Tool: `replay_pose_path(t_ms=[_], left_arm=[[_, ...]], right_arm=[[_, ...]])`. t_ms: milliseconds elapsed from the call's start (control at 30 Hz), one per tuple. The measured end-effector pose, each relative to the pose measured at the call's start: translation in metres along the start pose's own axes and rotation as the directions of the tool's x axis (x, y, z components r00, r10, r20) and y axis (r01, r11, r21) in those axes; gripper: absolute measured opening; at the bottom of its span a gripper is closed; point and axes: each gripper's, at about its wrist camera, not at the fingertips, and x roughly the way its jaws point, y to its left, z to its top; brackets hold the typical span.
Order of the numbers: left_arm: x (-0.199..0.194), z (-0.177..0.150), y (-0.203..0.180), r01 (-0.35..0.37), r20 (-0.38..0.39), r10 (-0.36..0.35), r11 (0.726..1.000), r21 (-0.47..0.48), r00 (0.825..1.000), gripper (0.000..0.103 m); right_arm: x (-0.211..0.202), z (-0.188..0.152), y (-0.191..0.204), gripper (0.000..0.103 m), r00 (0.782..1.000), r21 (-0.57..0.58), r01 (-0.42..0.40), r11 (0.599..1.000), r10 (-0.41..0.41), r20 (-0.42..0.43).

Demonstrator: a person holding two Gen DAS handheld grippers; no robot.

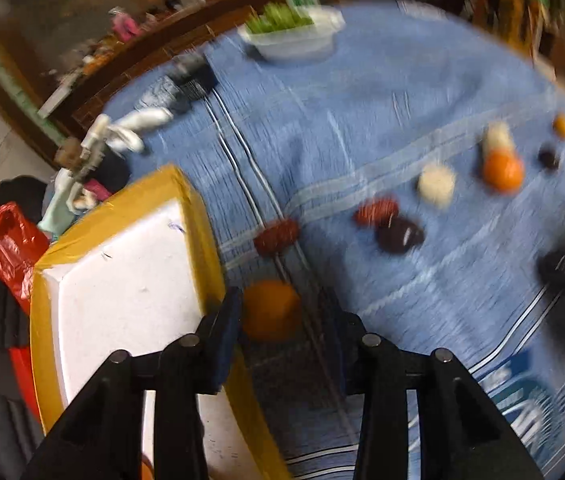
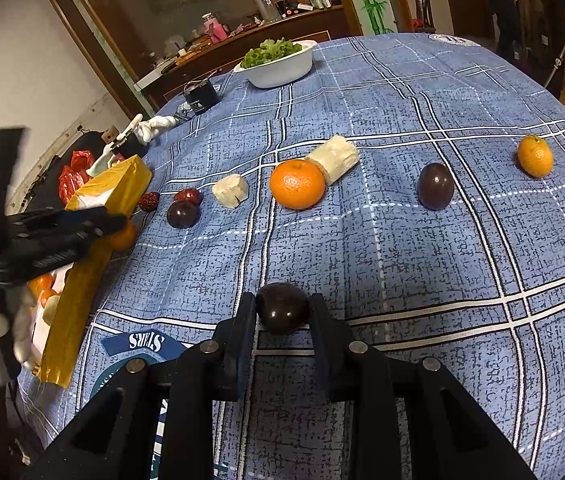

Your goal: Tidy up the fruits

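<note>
My left gripper point(image 1: 280, 312) is shut on an orange point(image 1: 270, 310), held beside the yellow-rimmed white foam box point(image 1: 122, 264); the left view is blurred. It also shows in the right wrist view point(image 2: 114, 226) with the orange point(image 2: 124, 236) at the box's edge point(image 2: 82, 280). My right gripper point(image 2: 282, 312) is shut on a dark plum point(image 2: 282, 307) just above the blue checked cloth. On the cloth lie a large orange point(image 2: 297, 184), two pale sugarcane pieces point(image 2: 334, 158) point(image 2: 230, 191), two plums point(image 2: 435, 186) point(image 2: 181, 214), two red dates point(image 2: 189, 196) and a small orange point(image 2: 535, 156).
A white bowl of lettuce point(image 2: 278, 64) stands at the far side of the table, with a black device point(image 2: 201, 96) to its left. Several oranges and a pale piece point(image 2: 46, 292) lie inside the box. A red bag point(image 2: 70, 176) hangs past the table's left edge.
</note>
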Motion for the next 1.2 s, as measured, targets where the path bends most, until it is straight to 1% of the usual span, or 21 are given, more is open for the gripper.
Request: replay_pose_path(t_ms=[33, 67, 100, 167, 233, 267, 367, 433, 500, 567, 633, 700, 767, 867, 900, 1000, 1033, 1133, 1200], left_arm=[[0.002, -0.003, -0.003, -0.024, 0.005, 0.024, 0.999, 0.040, 1.000, 0.041], [0.000, -0.005, -0.005, -0.042, 0.008, 0.041, 0.997, 0.065, 0.999, 0.036], [-0.003, -0.007, -0.006, -0.063, 0.016, 0.062, 0.996, 0.068, 0.998, 0.030], [-0.012, -0.008, -0.003, -0.038, 0.047, 0.036, 0.998, 0.049, 0.998, 0.030], [-0.023, -0.009, 0.000, -0.048, 0.089, 0.046, 0.999, 0.023, 0.995, 0.029], [-0.031, -0.008, 0.004, -0.037, 0.109, 0.037, 0.999, -0.003, 0.993, 0.029], [-0.058, -0.007, 0.013, 0.067, 0.169, -0.052, 0.994, -0.085, 0.984, 0.029], [-0.078, -0.009, 0.009, 0.129, 0.217, -0.103, 0.985, -0.112, 0.971, 0.029], [-0.095, -0.014, -0.002, 0.175, 0.257, -0.141, 0.978, -0.115, 0.956, 0.030], [-0.104, -0.020, -0.016, 0.213, 0.274, -0.174, 0.969, -0.122, 0.946, 0.030], [-0.110, -0.025, -0.029, 0.256, 0.299, -0.211, 0.959, -0.122, 0.931, 0.030], [-0.110, -0.028, -0.039, 0.278, 0.322, -0.223, 0.951, -0.134, 0.920, 0.030], [-0.107, -0.031, -0.041, 0.344, 0.341, -0.270, 0.922, -0.179, 0.900, 0.030], [-0.100, -0.036, -0.042, 0.393, 0.357, -0.295, 0.886, -0.245, 0.887, 0.030], [-0.099, -0.040, -0.044, 0.400, 0.360, -0.298, 0.880, -0.255, 0.884, 0.030], [-0.093, -0.052, -0.049, 0.356, 0.355, -0.252, 0.896, -0.264, 0.900, 0.030], [-0.092, -0.056, -0.048, 0.357, 0.355, -0.253, 0.895, -0.268, 0.900, 0.030], [-0.094, -0.067, -0.043, 0.418, 0.368, -0.303, 0.861, -0.288, 0.879, 0.030], [-0.099, -0.073, -0.040, 0.437, 0.383, -0.315, 0.851, -0.291, 0.868, 0.030]], right_arm=[[0.000, 0.000, -0.001, 0.030, 1.000, 0.002, -0.002, 1.000, 0.002, 0.000], [0.000, 0.000, -0.001, 0.030, 1.000, 0.003, -0.004, 1.000, 0.004, -0.001], [-0.001, 0.000, -0.002, 0.030, 1.000, 0.004, -0.006, 1.000, 0.006, -0.001], [0.000, 0.000, -0.003, 0.030, 1.000, 0.009, -0.009, 1.000, 0.009, 0.000], [-0.001, 0.001, -0.005, 0.030, 1.000, 0.020, -0.015, 1.000, 0.015, 0.002], [-0.002, 0.001, -0.007, 0.030, 1.000, 0.026, -0.018, 1.000, 0.018, 0.004], [-0.007, 0.004, -0.014, 0.029, 0.999, 0.059, -0.048, 0.997, 0.046, 0.029], [-0.012, 0.005, -0.018, 0.029, 0.995, 0.083, -0.089, 0.993, 0.085, 0.051], [-0.015, 0.007, -0.020, 0.030, 0.991, 0.097, -0.122, 0.988, 0.116, 0.065], [-0.015, 0.007, -0.019, 0.030, 0.991, 0.097, -0.122, 0.988, 0.116, 0.069], [-0.016, 0.007, -0.017, 0.030, 0.990, 0.096, -0.128, 0.987, 0.121, 0.075], [-0.018, 0.007, -0.019, 0.030, 0.990, 0.095, -0.119, 0.988, 0.111, 0.081], [-0.017, 0.007, -0.020, 0.030, 0.991, 0.101, -0.112, 0.989, 0.104, 0.082], [-0.015, 0.007, -0.021, 0.030, 0.993, 0.106, -0.098, 0.989, 0.090, 0.082], [-0.014, 0.007, -0.021, 0.029, 0.993, 0.107, -0.090, 0.990, 0.082, 0.083], [-0.014, 0.008, -0.022, 0.029, 0.994, 0.107, -0.075, 0.991, 0.066, 0.087], [-0.014, 0.008, -0.021, 0.029, 0.994, 0.107, -0.068, 0.992, 0.059, 0.089], [-0.021, 0.007, -0.022, 0.029, 0.993, 0.107, -0.044, 0.993, 0.031, 0.116], [-0.024, 0.006, -0.021, 0.029, 0.991, 0.100, -0.016, 0.995, 0.002, 0.132]])
